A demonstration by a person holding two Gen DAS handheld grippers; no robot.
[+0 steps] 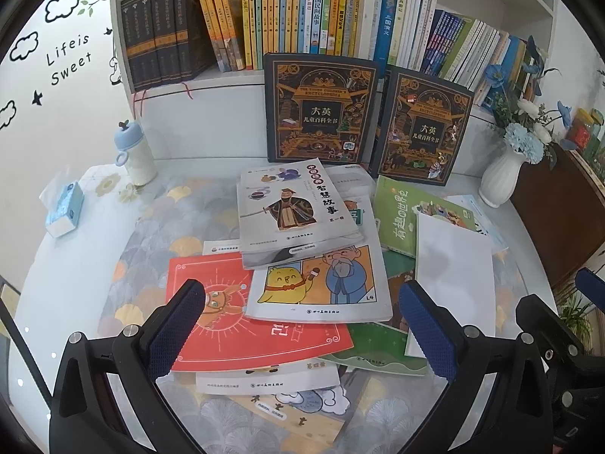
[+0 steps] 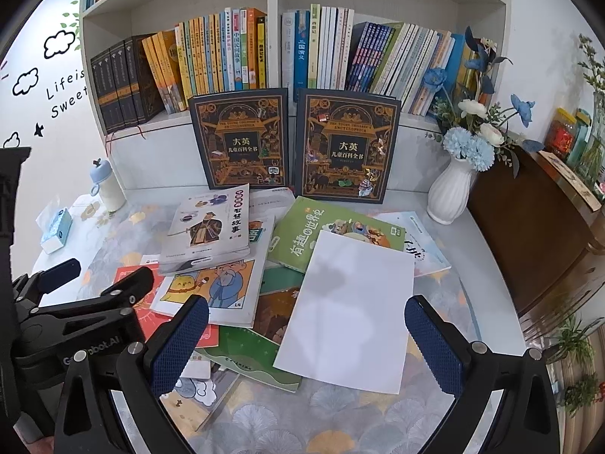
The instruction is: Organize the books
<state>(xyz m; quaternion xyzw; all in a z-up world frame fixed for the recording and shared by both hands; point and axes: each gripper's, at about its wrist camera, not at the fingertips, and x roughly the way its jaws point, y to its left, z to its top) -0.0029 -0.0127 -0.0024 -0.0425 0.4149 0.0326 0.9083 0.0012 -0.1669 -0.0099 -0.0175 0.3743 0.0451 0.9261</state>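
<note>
Your left hand-held gripper point(image 1: 302, 325) and right hand-held gripper point(image 2: 306, 344) both hang released, grasping nothing, above loose books point(image 1: 302, 242) scattered overlapping on the counter point(image 1: 75, 265), below the bookshelf point(image 2: 274, 38).

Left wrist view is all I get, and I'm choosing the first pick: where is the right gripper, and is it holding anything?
Observer: The right gripper hangs open above the white sheet, holding nothing.
Operator: My own finger hides that sheet's near edge. Is anything lying on it?
Observer: No. The whole sheet is bare, and its near edge lies flat on the tablecloth.
</note>
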